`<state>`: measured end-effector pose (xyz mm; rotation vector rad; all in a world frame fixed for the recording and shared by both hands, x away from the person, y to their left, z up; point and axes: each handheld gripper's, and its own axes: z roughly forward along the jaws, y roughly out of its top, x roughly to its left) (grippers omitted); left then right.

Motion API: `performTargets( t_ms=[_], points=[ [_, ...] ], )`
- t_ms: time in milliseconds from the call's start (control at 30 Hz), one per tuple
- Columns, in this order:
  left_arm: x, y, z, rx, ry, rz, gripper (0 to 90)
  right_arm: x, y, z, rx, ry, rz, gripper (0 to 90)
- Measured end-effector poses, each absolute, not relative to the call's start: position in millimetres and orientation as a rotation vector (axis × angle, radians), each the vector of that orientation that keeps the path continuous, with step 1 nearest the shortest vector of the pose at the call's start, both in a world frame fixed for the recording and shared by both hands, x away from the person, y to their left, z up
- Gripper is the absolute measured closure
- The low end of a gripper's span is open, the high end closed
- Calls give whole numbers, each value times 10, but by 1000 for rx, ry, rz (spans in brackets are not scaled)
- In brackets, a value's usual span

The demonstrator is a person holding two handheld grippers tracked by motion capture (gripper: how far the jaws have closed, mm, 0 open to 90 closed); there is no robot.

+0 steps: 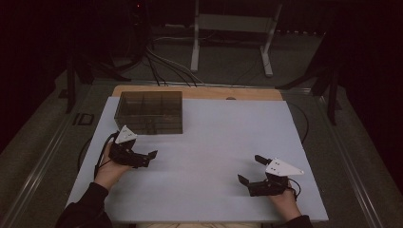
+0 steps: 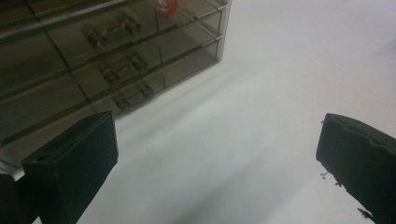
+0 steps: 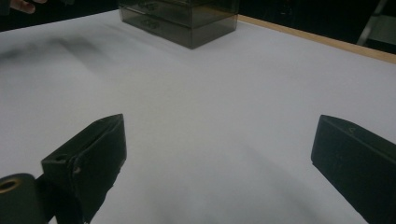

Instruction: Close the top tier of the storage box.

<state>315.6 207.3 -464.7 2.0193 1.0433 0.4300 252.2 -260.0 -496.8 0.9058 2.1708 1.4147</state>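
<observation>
Left gripper [image 1: 151, 154]: jaws spread wide, nothing between them — just in front of the cabinet's near left corner.
Right gripper [image 1: 251, 168]: jaws apart too, empty, well apart from the cabinet, off to its right and nearer the person.
Cabinet: smoky translucent plastic drawer cabinet [image 1: 149, 112] at the far left of the white table sheet [image 1: 223, 137].
Drawer fronts [image 2: 122, 70]: stacked, handles toward the left gripper.
Long axis: runs across the table.
Nearer hand: left, clearly — probably the one to reach a handle.

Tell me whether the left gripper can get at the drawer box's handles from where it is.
Probably yes: the left gripper is open, near the drawer box, and bare table lies between them.
</observation>
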Motion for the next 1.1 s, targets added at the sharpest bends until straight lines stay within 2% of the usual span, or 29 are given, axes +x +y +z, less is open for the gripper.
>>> performTargets(
  t_ms=[767,1100],
  points=[
    [2803,2187,-4861,2008,1034,401,0,2521,-2597,-4969,905,2172,1411,31],
    [2632,2234,-4923,2004,1024,427,0,2520,-2598,-4969,904,2172,1411,31]
  ],
)
